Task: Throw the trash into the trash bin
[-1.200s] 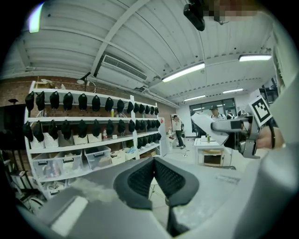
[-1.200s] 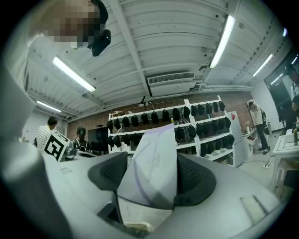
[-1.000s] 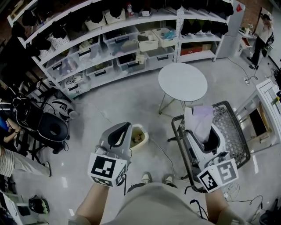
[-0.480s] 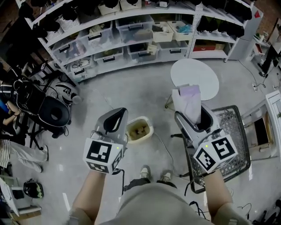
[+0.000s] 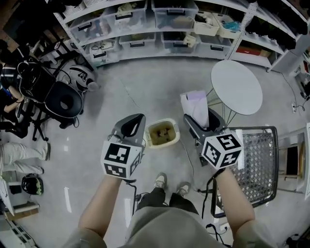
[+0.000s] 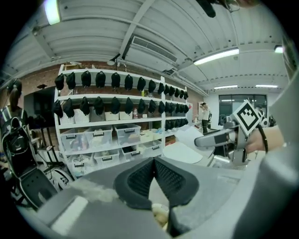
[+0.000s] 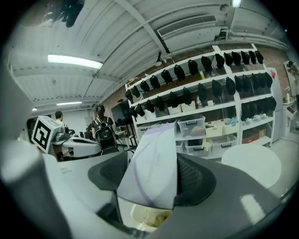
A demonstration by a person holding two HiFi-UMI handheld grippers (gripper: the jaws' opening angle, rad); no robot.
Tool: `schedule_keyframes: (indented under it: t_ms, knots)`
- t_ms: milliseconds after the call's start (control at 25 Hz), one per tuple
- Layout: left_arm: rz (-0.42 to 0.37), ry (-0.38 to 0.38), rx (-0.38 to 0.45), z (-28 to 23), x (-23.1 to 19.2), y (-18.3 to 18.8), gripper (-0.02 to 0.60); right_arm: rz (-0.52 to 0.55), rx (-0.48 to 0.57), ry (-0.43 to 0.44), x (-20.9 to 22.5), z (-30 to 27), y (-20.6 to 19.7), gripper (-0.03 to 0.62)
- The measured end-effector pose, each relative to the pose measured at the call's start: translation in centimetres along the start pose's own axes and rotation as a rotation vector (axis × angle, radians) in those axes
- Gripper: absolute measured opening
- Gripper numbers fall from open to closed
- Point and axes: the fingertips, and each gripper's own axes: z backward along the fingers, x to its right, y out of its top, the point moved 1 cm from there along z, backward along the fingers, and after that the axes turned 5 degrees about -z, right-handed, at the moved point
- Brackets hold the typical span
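Gripping the trash (image 5: 196, 106), a flat pale lilac-and-white paper pack, in the right tongs (image 5: 201, 121). Jaws spread wide and pressed against both of its flat faces, with the top half of the pack poking out past the tips. Same deal in the right gripper view: standing upright between the two dark ribbed jaws, leaning a touch to one side.

Not in there yet tbh. Hanging in mid-air just to the right of the trash bin (image 5: 162, 133), which looks like a small cream tub down on the floor (image 5: 135, 92) with some brownish junk already inside. Also shows up low in both gripper views, peeking out underneath the jaws.

Carrying nothing in the left tongs (image 5: 136, 121). Closed tip to tip, with only a wedge of gap further back, hovering just left of the bin and a bit above it.

Standing right behind the bin, going by the shoes (image 5: 160, 180) near its close side. Got a wire-mesh cart (image 5: 259, 160) off to the right, near the right forearm. Round white bench (image 5: 236, 87) beyond the pack. Long shelving (image 5: 145, 19) full of clear storage boxes (image 5: 174, 9) along the far side. Black office chair (image 5: 64, 103) well off to the left.
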Motion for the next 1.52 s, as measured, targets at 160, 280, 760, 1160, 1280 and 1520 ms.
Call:
schedule_keyframes:
  t_ms: [160, 280, 760, 1160, 1280, 1520]
  knots:
    - [0.062, 0.027, -0.052, -1.8, -2.2, -4.3, 0.003, -0.02, -0.123, -0.002, 0.9, -4.9, -5.0, 0.313]
    - [0.095, 0.021, -0.113, -3.2, -3.3, -8.3, 0.003, -0.071, -0.218, -0.003, 1.5, -8.0, -9.6, 0.313]
    - [0.136, -0.017, -0.337, -8.3, -4.6, -24.1, 0.003, -0.173, -0.561, -0.05, 5.2, -16.3, -28.0, 0.314]
    - [0.259, -0.05, -0.442, -10.0, -4.7, -32.4, 0.003, -0.185, -0.726, -0.109, 7.7, -20.6, -37.5, 0.318]
    - [0.275, -0.056, -0.454, -10.2, -4.7, -33.3, 0.003, -0.191, -0.734, -0.138, 8.4, -21.6, -38.8, 0.323]
    - [0.306, -0.067, -0.467, -9.5, -5.0, -33.9, 0.003, -0.233, -0.749, -0.175, 9.1, -22.1, -40.2, 0.369]
